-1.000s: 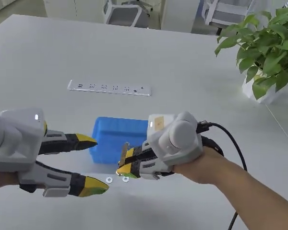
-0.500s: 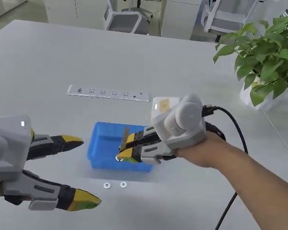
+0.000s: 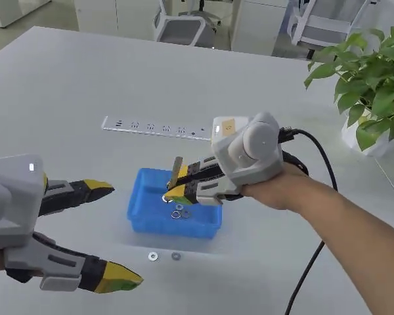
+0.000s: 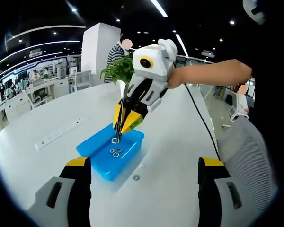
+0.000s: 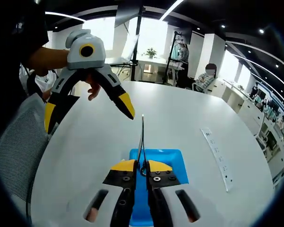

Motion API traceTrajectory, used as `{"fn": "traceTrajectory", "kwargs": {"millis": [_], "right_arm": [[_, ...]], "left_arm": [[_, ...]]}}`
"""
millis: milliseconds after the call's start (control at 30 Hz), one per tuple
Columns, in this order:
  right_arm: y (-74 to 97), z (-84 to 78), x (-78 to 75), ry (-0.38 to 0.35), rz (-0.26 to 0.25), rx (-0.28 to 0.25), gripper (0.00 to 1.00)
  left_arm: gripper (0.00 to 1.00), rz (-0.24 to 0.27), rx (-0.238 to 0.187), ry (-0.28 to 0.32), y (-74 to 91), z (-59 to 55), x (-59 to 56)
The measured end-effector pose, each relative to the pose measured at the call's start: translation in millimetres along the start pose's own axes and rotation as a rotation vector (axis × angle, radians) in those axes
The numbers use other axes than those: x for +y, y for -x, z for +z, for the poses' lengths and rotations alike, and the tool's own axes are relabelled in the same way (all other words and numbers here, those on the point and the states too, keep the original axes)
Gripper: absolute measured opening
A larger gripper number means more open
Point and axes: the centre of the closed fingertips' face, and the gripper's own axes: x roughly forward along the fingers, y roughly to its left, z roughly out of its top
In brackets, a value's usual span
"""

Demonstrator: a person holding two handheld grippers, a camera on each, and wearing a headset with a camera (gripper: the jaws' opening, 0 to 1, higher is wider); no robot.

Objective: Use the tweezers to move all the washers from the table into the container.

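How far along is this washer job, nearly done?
Partly. A few washers already lie in the blue container. In hand: the right gripper, shut on the tweezers, hangs over the container with what looks like another washer at the tips. Left: two washers on the table beside the container. The left gripper is open, holding nothing.

Right gripper (image 3: 173,194) clamping tweezers (image 3: 176,167) over blue container (image 3: 171,227), two washers (image 3: 152,256) beside it

Slim metal tweezers (image 3: 176,172): pinched in right gripper (image 3: 173,194) jaws, tips down over blue rectangular plastic container (image 3: 144,220), small silver ring washer (image 4: 115,140) at tips. Few loose washers (image 3: 178,212) lie flat inside container. Two stray washers (image 3: 153,256) flat on white table (image 3: 269,262), side by side, just beside container's near wall.
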Motion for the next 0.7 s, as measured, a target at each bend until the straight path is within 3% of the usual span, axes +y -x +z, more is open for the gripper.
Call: {"fn": "traceTrajectory", "kwargs": {"millis": [400,700], "right_arm": [[-19.0,-10.8,-6.8,0.003,0.041,0.001,0.08],[-31.8,-27.5,-8.1,-0.002,0.06,0.028,0.08]], "left_arm": [[0.99,-0.005,0.014,0.011,-1.8,-6.8,1.8],[0.98,-0.025,0.023,0.019,-4.5,-12.2,0.9]]}}
